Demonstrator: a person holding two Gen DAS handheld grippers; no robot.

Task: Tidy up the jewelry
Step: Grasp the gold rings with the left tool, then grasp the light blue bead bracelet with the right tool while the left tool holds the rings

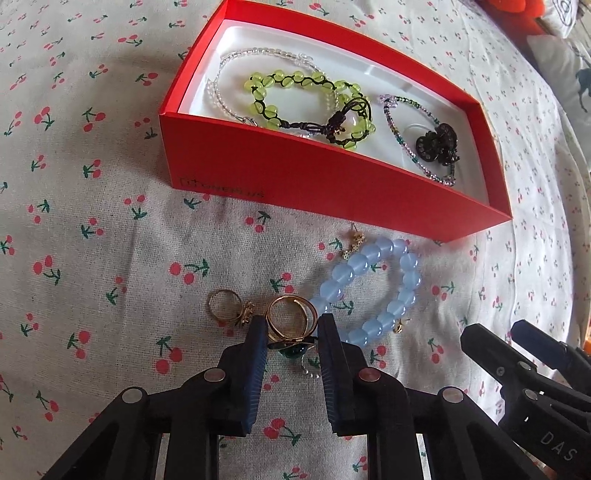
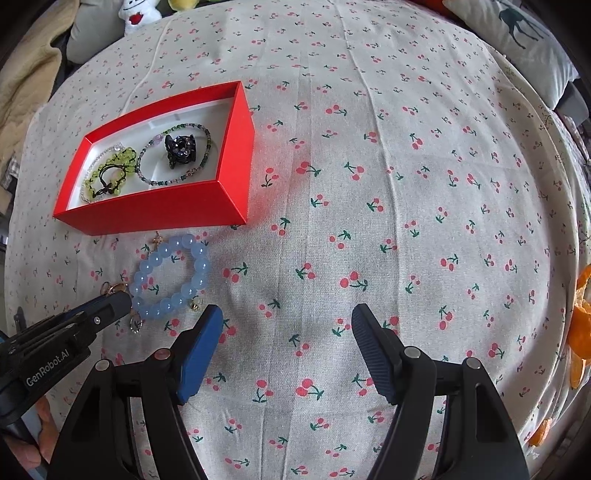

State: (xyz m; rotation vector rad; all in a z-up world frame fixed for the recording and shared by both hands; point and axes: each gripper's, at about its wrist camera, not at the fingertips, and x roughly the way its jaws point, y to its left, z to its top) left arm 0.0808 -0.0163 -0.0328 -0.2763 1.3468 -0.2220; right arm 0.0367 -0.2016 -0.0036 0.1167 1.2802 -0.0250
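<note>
Gold ring (image 1: 291, 319) is bracketed by narrowed left gripper (image 1: 291, 332), pads apparently touching; red box (image 1: 258, 162) lies straight ahead. Right gripper (image 2: 286, 325) is held wide, empty.

Probably a home bedroom, cherry-print bedsheet (image 2: 369, 184), deer-print pillow (image 2: 524, 33), plush toy (image 2: 136, 14), blurred at the edges

glossy gold ring (image 1: 291, 319), matt printed cloth (image 1: 147, 258)

Daylit cherry-print cloth (image 2: 369, 184) covers the surface, a deer-print pillow (image 2: 517, 29) behind.
</note>
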